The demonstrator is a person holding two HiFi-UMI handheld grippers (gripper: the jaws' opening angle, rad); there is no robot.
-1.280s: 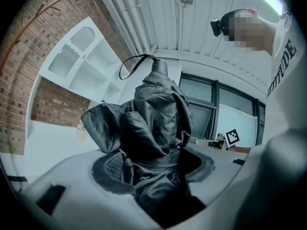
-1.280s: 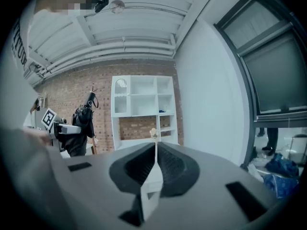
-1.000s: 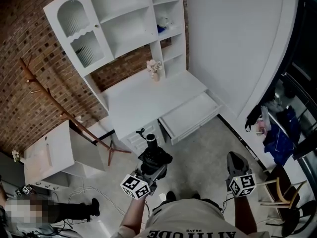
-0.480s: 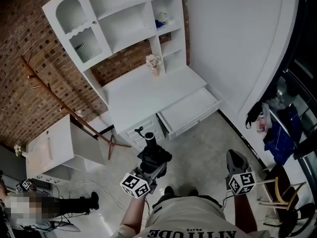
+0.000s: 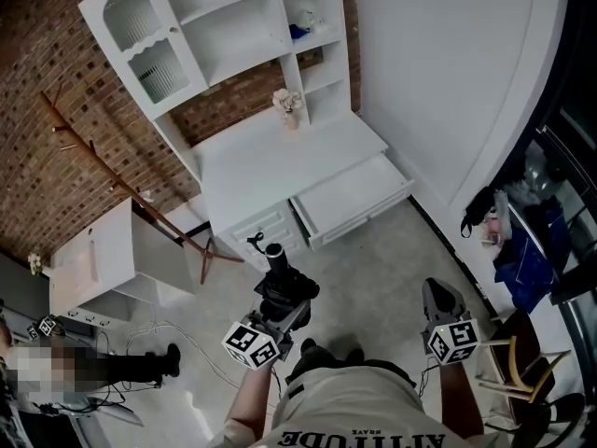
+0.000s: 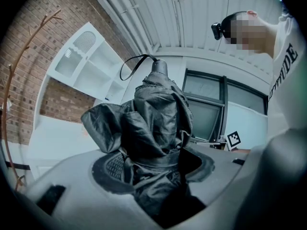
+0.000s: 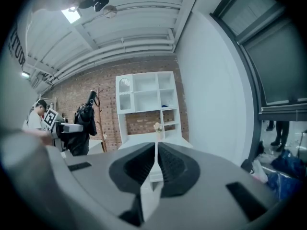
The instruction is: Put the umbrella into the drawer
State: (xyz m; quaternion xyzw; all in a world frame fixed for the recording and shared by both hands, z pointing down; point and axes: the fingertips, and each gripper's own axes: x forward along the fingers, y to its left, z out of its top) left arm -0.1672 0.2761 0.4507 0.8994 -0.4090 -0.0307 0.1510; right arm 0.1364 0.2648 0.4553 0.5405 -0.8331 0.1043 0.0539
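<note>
The black folded umbrella (image 5: 276, 267) stands upright in my left gripper (image 5: 278, 308), strap loop at its top. In the left gripper view its crumpled fabric (image 6: 156, 114) fills the space between the jaws of the left gripper (image 6: 153, 164), which is shut on it. The white desk (image 5: 270, 161) stands ahead, with its drawer (image 5: 350, 199) pulled out at the right side and nothing seen in it. My right gripper (image 5: 438, 297) hovers low on the right over the floor. In its own view the right gripper (image 7: 157, 164) is shut, with nothing held.
A white shelf unit (image 5: 224, 45) rises behind the desk, and a small vase of flowers (image 5: 289, 108) stands on the desktop. A wooden coat rack (image 5: 121, 189) and a low white cabinet (image 5: 93, 269) stand to the left. Cables (image 5: 177, 343) lie on the floor; a chair (image 5: 522, 353) is at right.
Both grippers have moved forward toward the desk, the left one carrying the umbrella with it. Neither gripper's jaws have changed.
</note>
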